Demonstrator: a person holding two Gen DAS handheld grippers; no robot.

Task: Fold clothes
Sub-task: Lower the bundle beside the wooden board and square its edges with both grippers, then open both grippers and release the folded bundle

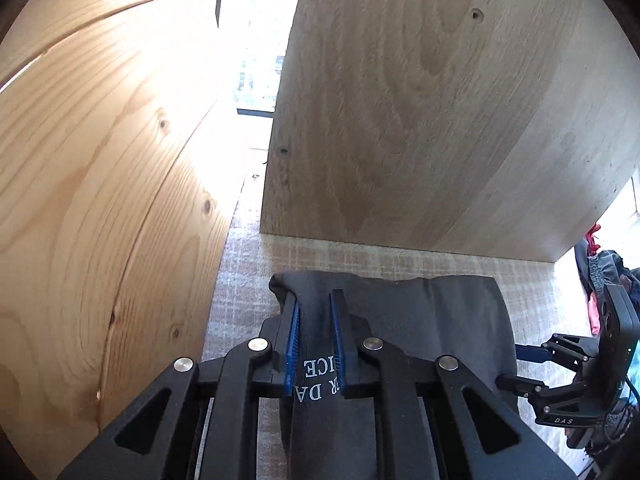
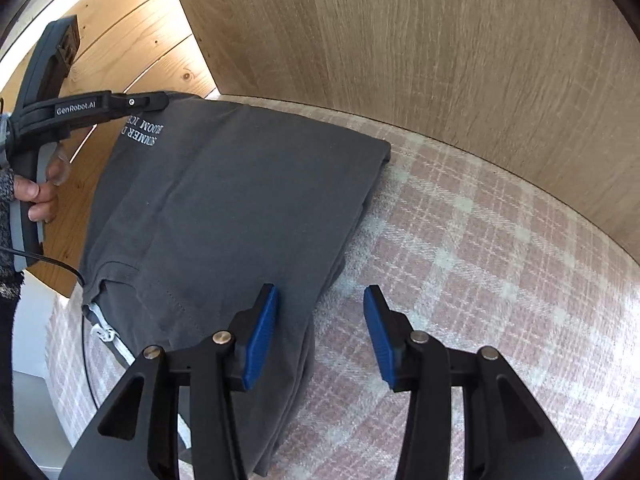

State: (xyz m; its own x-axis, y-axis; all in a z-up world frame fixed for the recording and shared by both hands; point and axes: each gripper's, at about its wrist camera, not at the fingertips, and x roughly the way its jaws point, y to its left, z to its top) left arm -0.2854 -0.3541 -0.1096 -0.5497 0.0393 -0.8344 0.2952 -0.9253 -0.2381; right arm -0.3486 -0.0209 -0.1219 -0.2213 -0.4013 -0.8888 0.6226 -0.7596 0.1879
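Lying folded on the pink checked cloth (image 2: 460,240) is a dark grey T-shirt (image 2: 224,208), sitting close against the wooden panel (image 2: 400,40) behind it, already a compact multi-layer rectangle.

Left tongs (image 1: 316,332) are pinching a ridge of the shirt near the white lettering (image 1: 316,380); blue pads pressing fabric from both sides, so gripping the shirt. A hand (image 2: 38,196) is holding that tool's handle at the shirt's far corner in the right wrist view.

Right tongs (image 2: 320,336) are standing wide open, left pad over the shirt's near edge, right pad over bare cloth; holding nothing. Touching or hovering, cannot tell.

Handling, my read:
- Light, soft, limp knit. No stiffness, so anything unsupported is going to droop and unfold.
- Not slippery; ribbed pads should be biting fine on cotton.
- Not fragile. Only risk is grabbing just the top layer and peeling the fold open.
- Stacked edge by the right tongs is showing several layers; best hold is there, pinching the full stack.
- Two-point hold on opposite edges is looking like the safe way to move or fold it further.

Pile of other clothes (image 1: 596,264) is sitting off to the right.
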